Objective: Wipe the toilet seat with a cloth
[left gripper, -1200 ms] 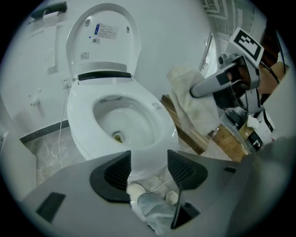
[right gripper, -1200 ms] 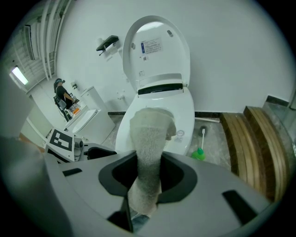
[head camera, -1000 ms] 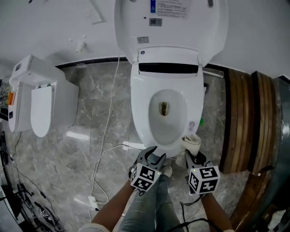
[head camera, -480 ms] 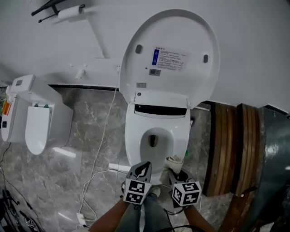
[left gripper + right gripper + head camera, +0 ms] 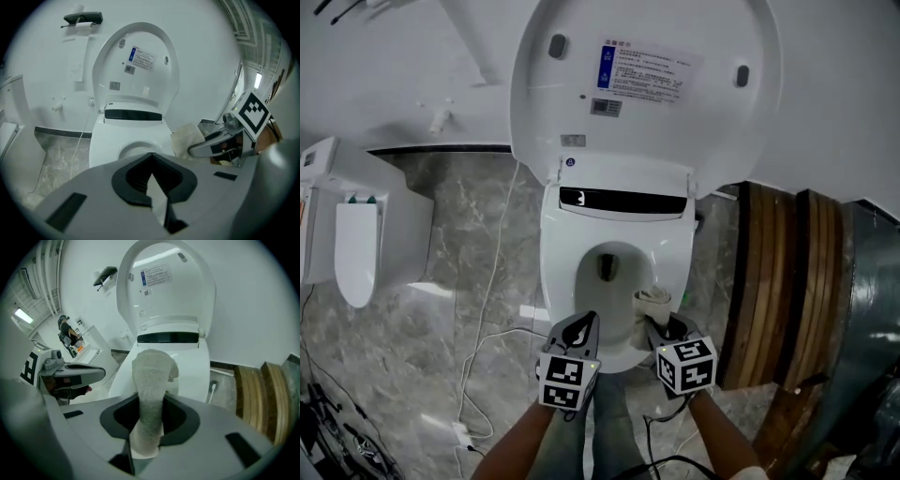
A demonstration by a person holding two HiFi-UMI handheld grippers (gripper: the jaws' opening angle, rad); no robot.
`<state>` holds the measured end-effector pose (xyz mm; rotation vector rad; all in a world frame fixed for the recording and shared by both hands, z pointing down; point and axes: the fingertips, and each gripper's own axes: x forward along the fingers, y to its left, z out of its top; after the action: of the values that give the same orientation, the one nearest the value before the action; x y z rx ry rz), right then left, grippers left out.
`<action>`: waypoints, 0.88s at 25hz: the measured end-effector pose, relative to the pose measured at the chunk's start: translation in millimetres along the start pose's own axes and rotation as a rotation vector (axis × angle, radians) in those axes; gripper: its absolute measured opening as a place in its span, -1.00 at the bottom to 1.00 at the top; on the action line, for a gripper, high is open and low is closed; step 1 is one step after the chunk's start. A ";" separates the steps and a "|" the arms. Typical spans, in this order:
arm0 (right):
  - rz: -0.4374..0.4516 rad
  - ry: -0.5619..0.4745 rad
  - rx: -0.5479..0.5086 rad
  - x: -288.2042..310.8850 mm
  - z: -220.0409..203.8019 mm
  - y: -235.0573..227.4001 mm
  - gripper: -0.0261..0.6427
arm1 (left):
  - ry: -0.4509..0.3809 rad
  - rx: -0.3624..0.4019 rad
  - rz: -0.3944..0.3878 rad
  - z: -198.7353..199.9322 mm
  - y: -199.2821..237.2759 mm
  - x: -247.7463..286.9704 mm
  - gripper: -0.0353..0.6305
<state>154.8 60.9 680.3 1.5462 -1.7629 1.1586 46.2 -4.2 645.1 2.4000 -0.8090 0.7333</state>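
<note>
The right tool is clamped on a pale, rolled cloth. In the right gripper view its jaws pinch the cloth's lower part, and the free end stands up out of the right tool as a thick, fuzzy tuft. From the head view the cloth sits over the front right edge of the toilet seat, beside the bowl opening. Whether it presses on the seat cannot be told.

The left tool hangs at the seat's front edge, just beside the right one. Its jaws are fully together with nothing between them, as the left gripper view shows. That view also catches the cloth off to the right.

The lid stands raised against the white wall. A white cable trails over the grey marble floor left of the toilet.
</note>
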 end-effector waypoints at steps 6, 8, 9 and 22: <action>0.010 0.058 -0.294 14.4 45.1 -48.8 -0.60 | -0.007 0.004 -0.003 11.1 -9.5 14.0 -0.86; 0.035 0.085 -0.380 22.5 59.6 -61.4 -0.60 | -0.007 -0.005 -0.008 13.5 -13.4 22.3 -0.86; 0.048 0.099 -0.416 27.1 66.5 -66.3 -0.60 | -0.010 -0.006 -0.006 15.6 -14.4 27.4 -0.86; 0.022 0.347 -1.031 75.8 113.6 -108.6 -0.60 | -0.074 0.001 0.060 52.9 -13.6 58.6 -0.86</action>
<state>260.6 -73.6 714.5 0.6553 -1.6883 0.3321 112.2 -49.2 639.1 2.4256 -0.9140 0.6711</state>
